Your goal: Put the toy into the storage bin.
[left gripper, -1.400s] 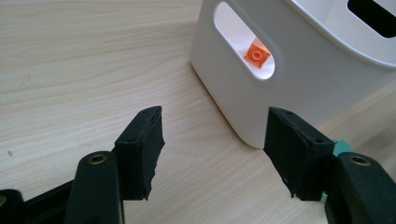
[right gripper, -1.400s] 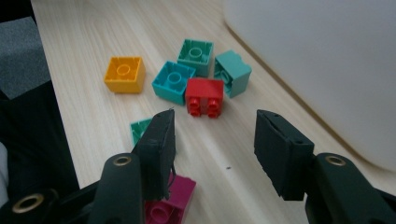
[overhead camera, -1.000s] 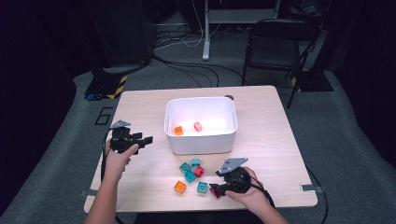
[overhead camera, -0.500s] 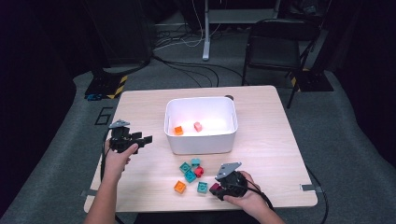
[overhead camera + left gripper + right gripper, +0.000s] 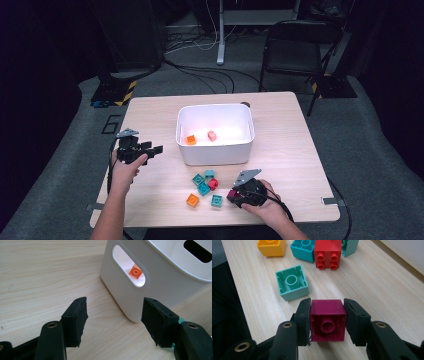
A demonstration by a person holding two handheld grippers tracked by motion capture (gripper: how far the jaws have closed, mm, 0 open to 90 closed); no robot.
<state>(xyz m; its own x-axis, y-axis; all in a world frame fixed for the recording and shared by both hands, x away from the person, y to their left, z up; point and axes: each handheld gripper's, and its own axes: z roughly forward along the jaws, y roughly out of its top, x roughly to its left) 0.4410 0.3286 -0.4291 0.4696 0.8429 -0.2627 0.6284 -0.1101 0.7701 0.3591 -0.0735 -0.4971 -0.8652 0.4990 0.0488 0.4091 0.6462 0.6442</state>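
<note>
From above, a wooden table [image 5: 150, 120] holds a white bin [image 5: 215, 150] at its centre, with an orange block [image 5: 191, 140] and a pink block [image 5: 212, 135] inside. Near the bin, toward the person, lies a cluster of loose blocks: 4 teal, 1 red [image 5: 213, 184] and 1 orange. At the near right, the right gripper [image 5: 234, 194] holds a magenta block [image 5: 232, 193], just right of the cluster. At the left, the left gripper [image 5: 152, 148] sits beside the bin, pointing at it.

On the left gripper view, the jaws stand wide apart with nothing between them, close to the bin's corner [image 5: 130, 302]. The orange block [image 5: 135, 272] shows through the bin's handle slot.

On the right gripper view, the jaws are clamped on both sides of the magenta block [image 5: 327, 320], hollow underside facing the camera, just over the table. A mint block [image 5: 292, 283] lies just beyond it, upside down. Farther off sit the red block [image 5: 327, 253], a teal block [image 5: 303, 248] and a yellow-orange block [image 5: 272, 246].
</note>
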